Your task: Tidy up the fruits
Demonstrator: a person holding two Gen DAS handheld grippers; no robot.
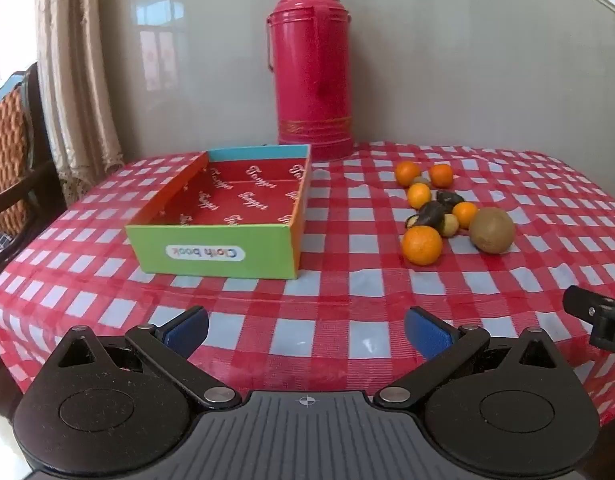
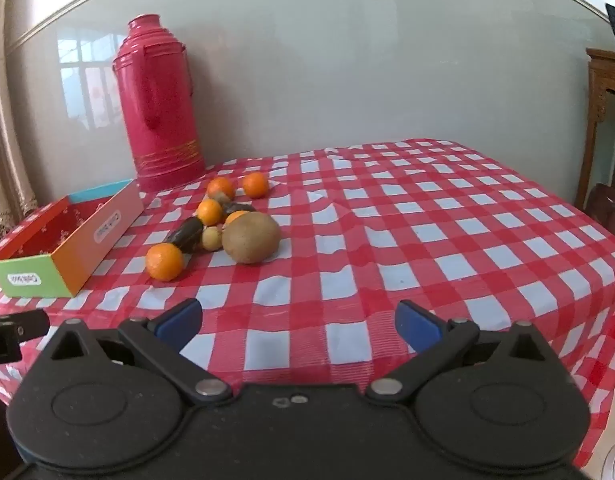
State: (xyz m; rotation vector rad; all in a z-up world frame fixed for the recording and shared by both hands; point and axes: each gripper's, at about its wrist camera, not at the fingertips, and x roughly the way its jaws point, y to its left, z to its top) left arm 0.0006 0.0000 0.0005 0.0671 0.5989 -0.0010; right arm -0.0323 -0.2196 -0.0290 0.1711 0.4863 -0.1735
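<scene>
Left wrist, left tongs (image 1: pixel 306 330) agape, empty

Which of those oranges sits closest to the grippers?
The biggest orange at the front of the pile, just left of the brown kiwi; the other four lie farther back.

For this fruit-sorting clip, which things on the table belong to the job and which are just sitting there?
Part of the job:
- small round orange citrus fruits
- fuzzy brown kiwi
- dark brown shrivelled fruits
- small pale yellow-green round fruits
- empty colourful cardboard box with red lining
- left hand-held gripper and right hand-held gripper, both open

Just there:
- tall red metal thermos
- red-and-white checked tablecloth
</scene>
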